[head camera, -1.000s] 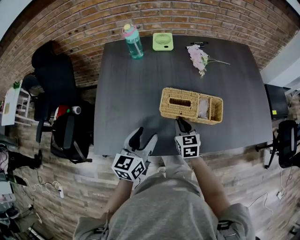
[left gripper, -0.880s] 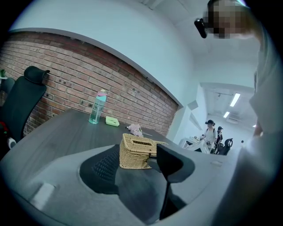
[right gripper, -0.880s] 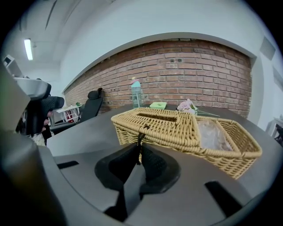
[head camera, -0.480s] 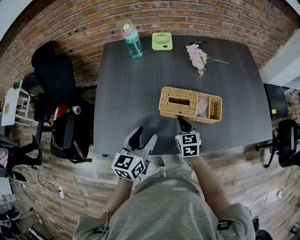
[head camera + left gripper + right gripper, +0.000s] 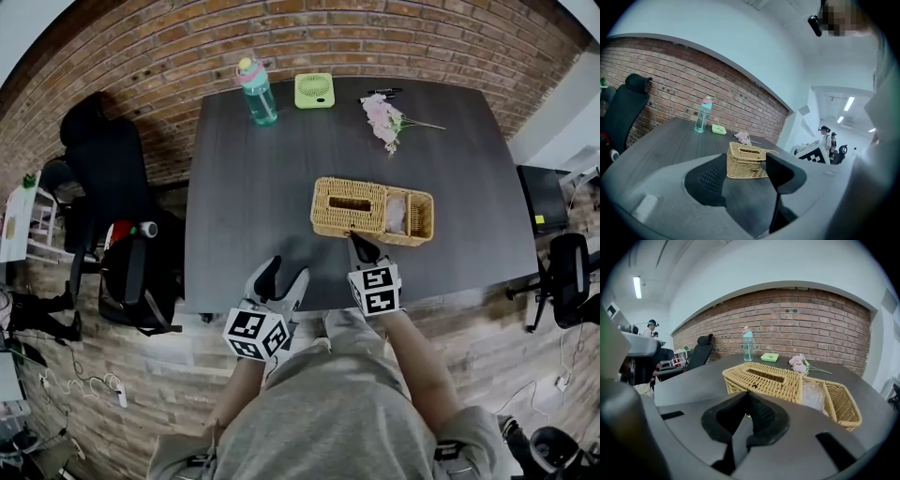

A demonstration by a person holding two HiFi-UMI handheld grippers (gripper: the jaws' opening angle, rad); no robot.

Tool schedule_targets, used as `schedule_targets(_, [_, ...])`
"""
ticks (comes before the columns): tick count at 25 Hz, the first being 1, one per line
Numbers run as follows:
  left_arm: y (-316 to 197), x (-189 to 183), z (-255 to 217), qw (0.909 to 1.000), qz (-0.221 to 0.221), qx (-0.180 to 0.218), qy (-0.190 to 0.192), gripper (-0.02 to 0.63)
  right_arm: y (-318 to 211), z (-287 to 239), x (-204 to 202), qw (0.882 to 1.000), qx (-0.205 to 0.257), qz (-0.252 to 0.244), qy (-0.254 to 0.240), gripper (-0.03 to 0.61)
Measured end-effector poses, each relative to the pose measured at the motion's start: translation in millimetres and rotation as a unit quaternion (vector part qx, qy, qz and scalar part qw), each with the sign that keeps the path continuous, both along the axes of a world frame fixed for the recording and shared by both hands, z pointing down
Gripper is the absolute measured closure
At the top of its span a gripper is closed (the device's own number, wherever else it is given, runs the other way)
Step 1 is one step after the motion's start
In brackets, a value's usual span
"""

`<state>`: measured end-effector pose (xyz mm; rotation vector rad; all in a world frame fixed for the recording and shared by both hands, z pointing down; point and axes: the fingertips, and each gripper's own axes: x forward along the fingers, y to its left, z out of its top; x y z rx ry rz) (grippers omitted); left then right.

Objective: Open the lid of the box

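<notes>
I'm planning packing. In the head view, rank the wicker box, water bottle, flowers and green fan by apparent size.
1. wicker box
2. water bottle and flowers: too alike to rank
3. green fan

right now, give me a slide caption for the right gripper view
Right hand-held gripper, shut and empty, facing the wicker box and its slotted lid.

Tan woven box (image 5: 372,211), dark grey table (image 5: 262,187), perhaps pink flowers (image 5: 382,116)

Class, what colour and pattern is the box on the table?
The box is straw-yellow woven wicker, clearest in the right gripper view.
</notes>
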<state>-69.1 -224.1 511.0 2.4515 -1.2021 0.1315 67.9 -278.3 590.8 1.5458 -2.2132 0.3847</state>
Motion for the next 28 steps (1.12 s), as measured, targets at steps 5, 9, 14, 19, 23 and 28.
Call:
schedule_targets(5, [-4,5,-7,0.9999,0.008,0.008,0.004,0.356,-3,-17,4,1.0,0.009,-0.011,0.014,0.56])
schedule_targets(9, [-10,9,-12,0.9998,0.009,0.016,0.006,0.356,-5,-27,6,1.0,0.014,-0.019,0.021,0.56])
schedule_targets(14, [-16,11,-17,0.9998,0.005,0.018,0.009,0.356,-7,-41,7,0.999,0.017,-0.027,0.026,0.56])
schedule_targets(19, [-25,15,-23,0.9997,0.0,0.021,0.011,0.356,-15,-54,9,0.998,0.024,-0.042,0.035,0.56])
schedule_targets(23, [-30,20,-27,0.9997,-0.001,0.023,0.012,0.356,-23,-68,11,0.998,0.032,-0.051,0.035,0.56])
schedule_targets(28, [-37,25,-29,0.9997,-0.004,0.023,0.012,0.356,-36,-86,14,0.996,0.045,-0.064,0.035,0.56])
